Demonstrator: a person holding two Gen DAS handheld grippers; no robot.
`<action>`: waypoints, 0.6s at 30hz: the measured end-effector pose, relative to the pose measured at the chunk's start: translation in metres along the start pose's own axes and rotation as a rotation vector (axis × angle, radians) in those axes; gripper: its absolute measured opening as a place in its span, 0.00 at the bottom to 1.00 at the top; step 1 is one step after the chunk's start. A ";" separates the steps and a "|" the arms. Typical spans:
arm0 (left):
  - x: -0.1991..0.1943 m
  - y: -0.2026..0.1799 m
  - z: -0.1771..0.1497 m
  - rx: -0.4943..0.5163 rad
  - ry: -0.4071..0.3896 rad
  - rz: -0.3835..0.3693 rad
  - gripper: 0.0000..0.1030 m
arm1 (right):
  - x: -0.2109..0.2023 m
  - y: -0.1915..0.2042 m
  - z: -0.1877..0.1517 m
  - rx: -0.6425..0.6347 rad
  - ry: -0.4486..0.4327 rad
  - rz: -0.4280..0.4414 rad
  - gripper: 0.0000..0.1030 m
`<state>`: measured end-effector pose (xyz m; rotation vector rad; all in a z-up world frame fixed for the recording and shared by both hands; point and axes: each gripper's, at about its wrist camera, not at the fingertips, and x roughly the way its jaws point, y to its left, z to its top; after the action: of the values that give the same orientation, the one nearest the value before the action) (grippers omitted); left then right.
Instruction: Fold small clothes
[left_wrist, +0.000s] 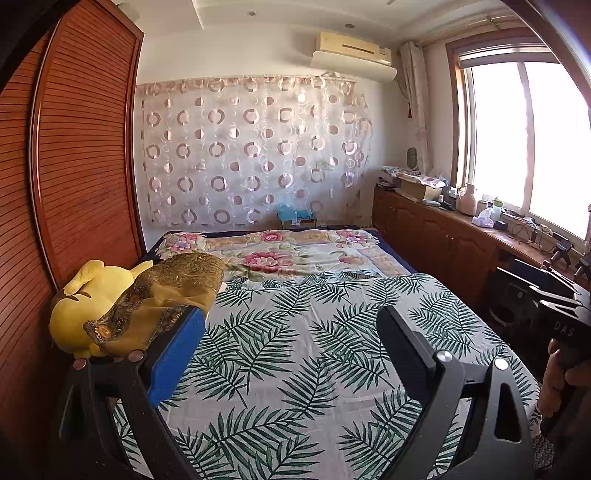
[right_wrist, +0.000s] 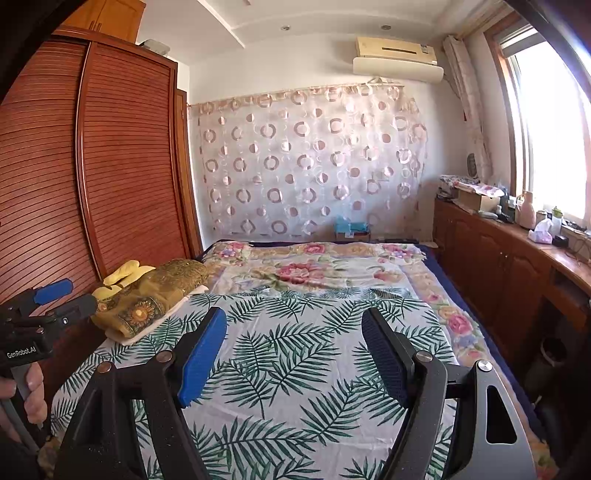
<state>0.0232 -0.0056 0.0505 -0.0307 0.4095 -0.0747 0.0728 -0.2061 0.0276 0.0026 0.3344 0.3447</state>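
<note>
A bed fills the middle of both views, its near half covered by a white sheet printed with green palm leaves and its far half by a floral quilt. A slatted wooden wardrobe stands along the bed's left side, and a low wooden cabinet with bottles, a box and tissues on top runs under the window on the right. A sheer curtain with ring patterns hangs on the far wall, below an air conditioner. At the left edge of the bed, on the leaf sheet, lies the clothes pile: a mustard-gold patterned garment folded over a pale one, touching a yellow plush toy just behind it. The left gripper hovers above the sheet with its jaws spread wide and nothing between them; its blue pad sits just in front of the pile in its own view. The right gripper is likewise wide open and empty above the sheet, well apart from the pile. A hand grips the left gripper's handle at the edge of the right view.
</note>
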 end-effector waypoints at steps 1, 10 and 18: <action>-0.001 0.001 0.000 0.000 0.000 -0.001 0.92 | 0.000 -0.001 0.000 -0.001 0.000 0.002 0.75; -0.003 0.003 -0.001 0.001 -0.002 0.003 0.92 | 0.000 -0.012 0.001 0.001 -0.005 0.006 0.75; -0.003 0.003 -0.001 0.001 -0.003 0.002 0.92 | -0.001 -0.016 0.000 -0.001 -0.008 0.011 0.75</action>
<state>0.0205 -0.0029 0.0503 -0.0293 0.4060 -0.0730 0.0771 -0.2211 0.0275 0.0050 0.3261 0.3560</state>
